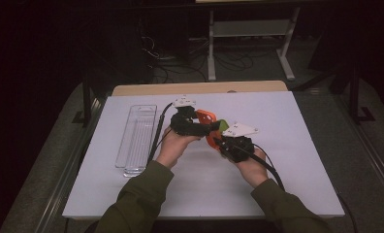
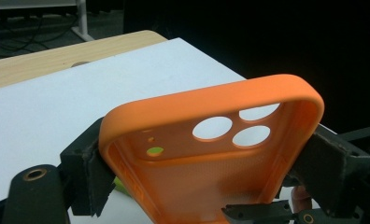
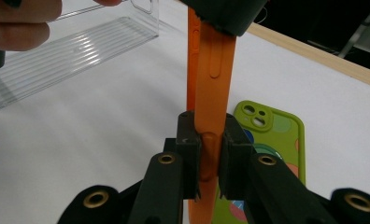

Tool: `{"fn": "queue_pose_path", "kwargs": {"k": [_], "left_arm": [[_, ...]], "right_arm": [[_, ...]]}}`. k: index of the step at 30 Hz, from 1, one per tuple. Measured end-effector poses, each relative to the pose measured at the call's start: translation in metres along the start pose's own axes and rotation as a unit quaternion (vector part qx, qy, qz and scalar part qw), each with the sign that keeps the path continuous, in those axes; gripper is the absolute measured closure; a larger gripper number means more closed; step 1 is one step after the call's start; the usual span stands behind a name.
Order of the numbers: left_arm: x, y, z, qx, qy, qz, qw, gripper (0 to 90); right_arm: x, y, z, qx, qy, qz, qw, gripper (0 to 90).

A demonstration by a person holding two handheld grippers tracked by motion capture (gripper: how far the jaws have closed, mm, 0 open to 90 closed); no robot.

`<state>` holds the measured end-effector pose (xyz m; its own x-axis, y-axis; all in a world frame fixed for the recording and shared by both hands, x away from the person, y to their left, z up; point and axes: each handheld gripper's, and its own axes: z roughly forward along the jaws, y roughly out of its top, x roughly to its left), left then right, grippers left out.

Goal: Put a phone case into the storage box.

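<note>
1. Orange phone case [image 2: 206, 154] is held in the air above the green case [image 3: 272, 135], gripped from both ends, probably for a handover.
2. Left gripper [image 1: 192, 121] spans its width, closed on it.
3. Right gripper [image 3: 210, 154] pinches its edge.
4. Clear tray [image 1: 137, 138] lies left of the green case on the tabletop [image 1: 287, 126].

White tabletop [image 1: 287, 145], dark room, cables [image 1: 180, 68] on floor

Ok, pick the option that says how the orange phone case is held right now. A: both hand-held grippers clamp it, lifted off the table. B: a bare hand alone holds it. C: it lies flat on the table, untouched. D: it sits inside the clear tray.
A: the orange phone case sits between the left hand-held gripper jaws, and the right hand-held gripper pinches its edge, above the table.
</note>
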<state>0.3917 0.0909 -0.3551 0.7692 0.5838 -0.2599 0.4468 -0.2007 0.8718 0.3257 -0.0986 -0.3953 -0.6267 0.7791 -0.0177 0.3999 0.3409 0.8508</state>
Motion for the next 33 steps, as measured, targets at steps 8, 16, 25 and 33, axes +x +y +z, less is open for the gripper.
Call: {"fn": "queue_pose_path", "kwargs": {"k": [8, 16, 25, 33], "left_arm": [[0.008, 0.006, -0.007, 0.010, 0.005, 0.006, 0.9999, 16.0], [0.020, 0.023, -0.028, 0.013, 0.027, 0.019, 0.9994, 15.9], [0.035, 0.042, -0.056, 0.008, 0.058, 0.040, 0.9975, 15.9], [0.056, 0.055, -0.081, -0.006, 0.100, 0.042, 0.9941, 15.9]], "right_arm": [[-0.004, -0.002, -0.003, -0.002, 0.023, 0.005, 0.9997, 51.8], [-0.022, -0.011, -0.018, 0.009, 0.027, 0.017, 0.9995, 31.0], [-0.037, -0.031, -0.035, 0.034, 0.041, 0.024, 0.9983, 13.1], [-0.041, -0.055, -0.048, 0.049, 0.036, 0.015, 0.9980, 0.3]]}}
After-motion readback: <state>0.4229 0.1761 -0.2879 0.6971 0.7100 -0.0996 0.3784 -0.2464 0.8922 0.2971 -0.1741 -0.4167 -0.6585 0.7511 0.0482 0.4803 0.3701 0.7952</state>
